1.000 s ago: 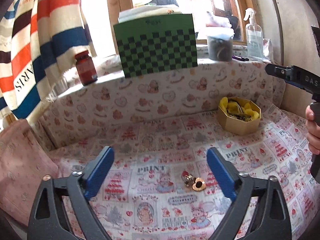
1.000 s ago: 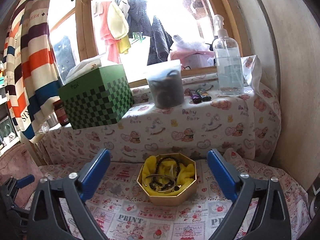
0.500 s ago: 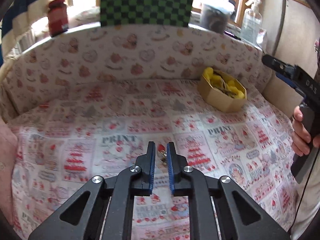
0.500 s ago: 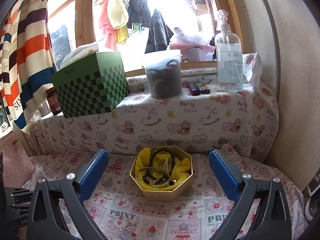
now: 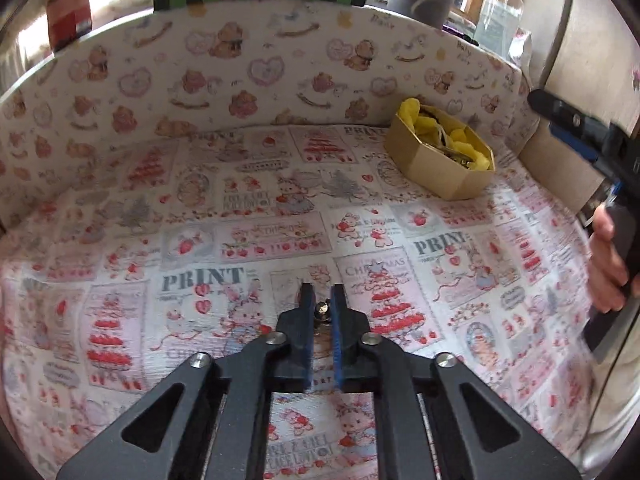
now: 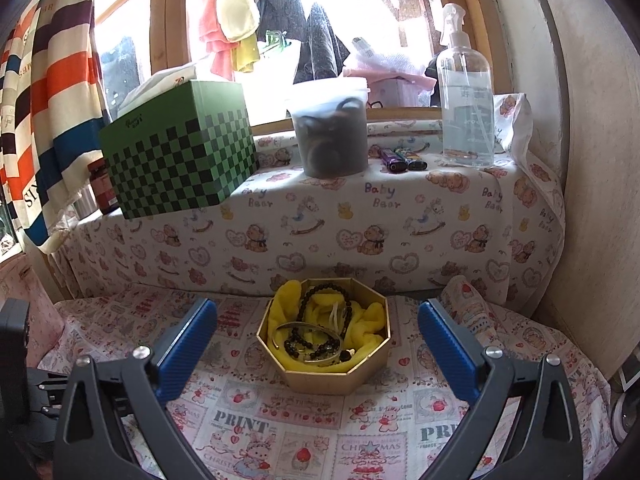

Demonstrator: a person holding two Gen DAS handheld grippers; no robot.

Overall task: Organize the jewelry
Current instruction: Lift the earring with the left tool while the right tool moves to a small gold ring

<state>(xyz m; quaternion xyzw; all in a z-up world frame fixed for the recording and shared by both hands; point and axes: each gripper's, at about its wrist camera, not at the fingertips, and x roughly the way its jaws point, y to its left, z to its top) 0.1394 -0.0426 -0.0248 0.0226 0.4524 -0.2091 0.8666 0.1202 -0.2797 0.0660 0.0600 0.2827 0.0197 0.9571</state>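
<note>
One second ago the left gripper [image 5: 321,300] stood wide apart above the printed cloth [image 5: 248,236], with a small gold earring lying between and just ahead of its fingers. Now the blue pads [image 5: 339,320] are pressed almost together and they pinch that earring [image 5: 320,311]. The right gripper [image 6: 316,344] has hardly changed; its fingers are spread wide, and the box appears a little closer to it than before.

The earring looks like a small, shiny metal piece. Only its rounded top shows between the pads, so its full shape cannot be told.

The octagonal gold box [image 6: 326,378] sits directly ahead of the right gripper, between its two fingers in the view. From the left gripper it is far ahead and to the right [image 5: 442,178].

Only the right wrist view shows the inside of the box: a yellow cloth [image 6: 370,318], a black bead bracelet [image 6: 316,300] and a metal bangle [image 6: 308,326]. Only the left wrist view shows the earring, and also the person's right hand [image 5: 606,264] on the handle at the far right.
</note>
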